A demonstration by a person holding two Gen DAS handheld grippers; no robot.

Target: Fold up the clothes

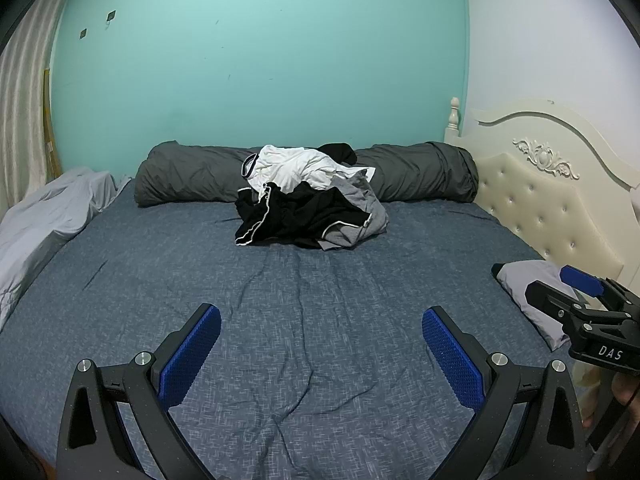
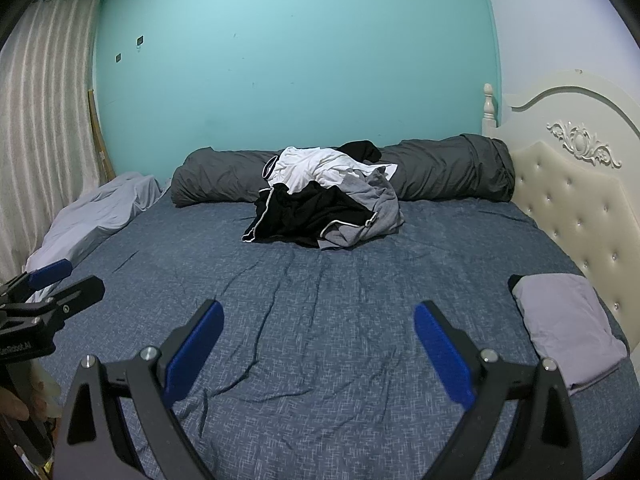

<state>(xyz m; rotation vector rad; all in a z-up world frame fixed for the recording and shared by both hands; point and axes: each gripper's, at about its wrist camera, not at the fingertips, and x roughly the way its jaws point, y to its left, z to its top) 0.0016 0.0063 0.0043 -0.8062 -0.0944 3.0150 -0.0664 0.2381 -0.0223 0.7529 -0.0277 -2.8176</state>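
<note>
Both claws hang over the near part of the bed, fingers spread wide and holding nothing: the left claw and the right claw side by side. The clothes lie in a crumpled pile (white, black and grey pieces mixed) at the far middle of the bed, against a dark grey roll along the wall, well apart from both claws. A folded grey piece rests by the headboard.
</note>
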